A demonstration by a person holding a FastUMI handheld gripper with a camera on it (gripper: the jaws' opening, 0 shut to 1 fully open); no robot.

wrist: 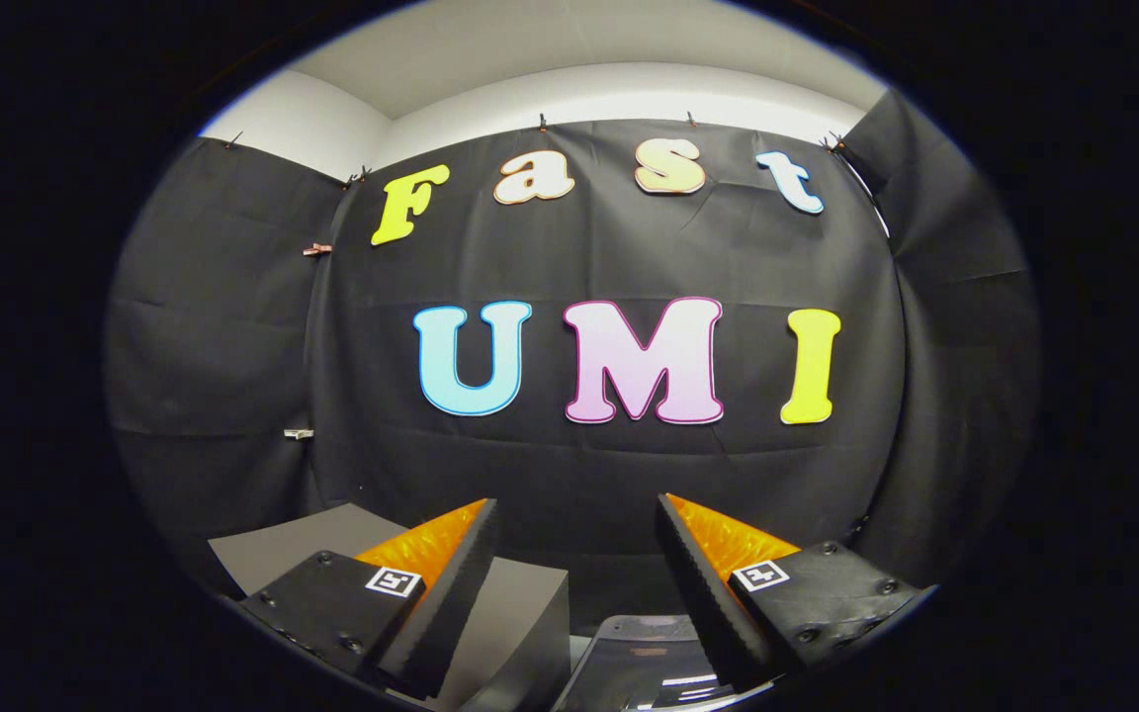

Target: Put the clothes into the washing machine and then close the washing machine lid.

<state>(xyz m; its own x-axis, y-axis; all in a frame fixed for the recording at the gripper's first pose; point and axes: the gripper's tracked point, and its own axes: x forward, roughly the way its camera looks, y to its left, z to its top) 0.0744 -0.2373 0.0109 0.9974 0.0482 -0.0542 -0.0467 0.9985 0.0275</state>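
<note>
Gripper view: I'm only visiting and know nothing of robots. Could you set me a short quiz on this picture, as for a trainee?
1. True or false: the gripper holds a piece of clothing.
2. What stands beyond the fingers? A) a black cloth wall B) a window C) a shelf of books
3. Fill in: low down by the fingers stands a grey ____.

Key:
1. False. The fingers are spread apart with nothing between them.
2. A.
3. Box. Beside it, between the fingers at the very bottom, lies a dark glossy surface; I cannot tell what that is.
</note>
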